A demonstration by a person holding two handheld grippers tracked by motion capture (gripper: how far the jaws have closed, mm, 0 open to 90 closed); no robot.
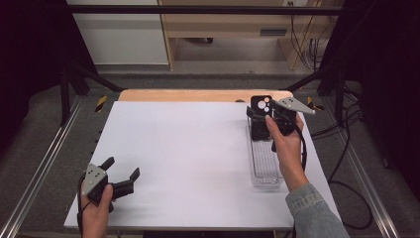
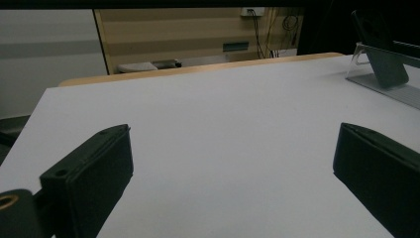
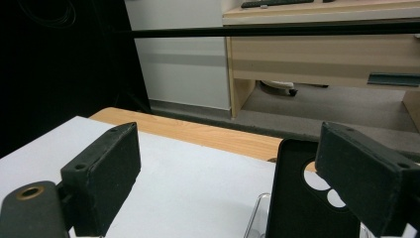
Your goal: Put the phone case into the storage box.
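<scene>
We judge a grasp is starting: our right gripper point(image 1: 270, 115), wide open and empty, has a black phone case point(image 3: 302, 198) standing between its jaws in a clear tray point(image 1: 265, 171). Next we need to close on it squarely. Our left gripper point(image 1: 121, 173) rests wide open and empty on the desk point(image 1: 183, 148).

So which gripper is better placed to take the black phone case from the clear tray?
The right gripper: it is already at the black phone case over the clear tray, jaws open. The left gripper sits across the table.

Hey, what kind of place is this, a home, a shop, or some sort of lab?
Most likely a lab or office set up for recording. A white table stands inside a black metal frame, cables hang beside a wooden desk behind it, and a person holds a left gripper and a right gripper.
</scene>
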